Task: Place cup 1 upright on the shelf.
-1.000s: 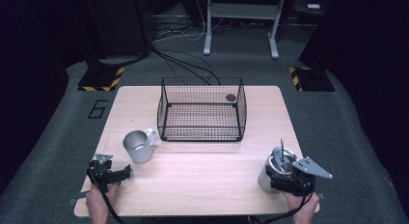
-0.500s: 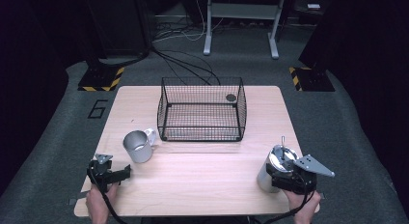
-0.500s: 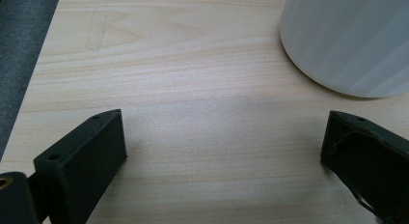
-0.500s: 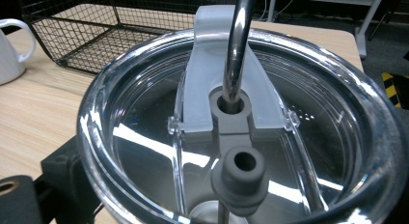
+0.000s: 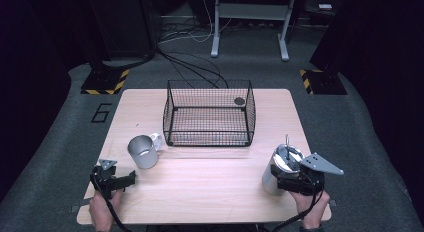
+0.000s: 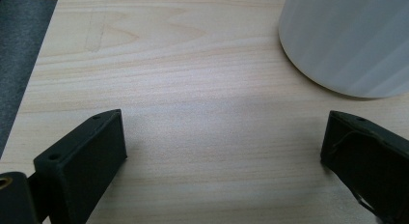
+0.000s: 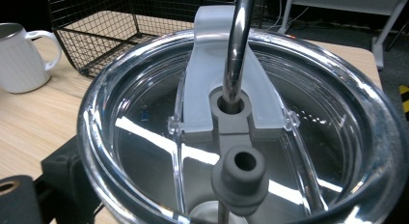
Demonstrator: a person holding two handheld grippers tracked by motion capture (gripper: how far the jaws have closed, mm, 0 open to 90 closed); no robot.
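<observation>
A steel tumbler (image 5: 281, 167) with a clear lid (image 7: 241, 137) and a metal straw (image 7: 238, 45) stands at the table's front right. My right gripper (image 5: 289, 179) is shut on its body from the near side, and one black jaw shows beside the lid's left. A white mug (image 5: 142, 151) sits front left, handle toward the basket, and also appears in the right gripper view as the mug (image 7: 21, 55). My left gripper (image 5: 119, 180) rests just in front of it, open and wide, with bare wood between the jaws (image 6: 222, 151). The mug's base (image 6: 352, 40) lies beyond the right jaw.
A black wire basket (image 5: 209, 117) stands at the middle back of the wooden table (image 5: 200, 192), with a small dark disc (image 5: 239, 101) at its far right corner. Cables and stand legs lie on the floor behind. Open wood lies between the two grippers.
</observation>
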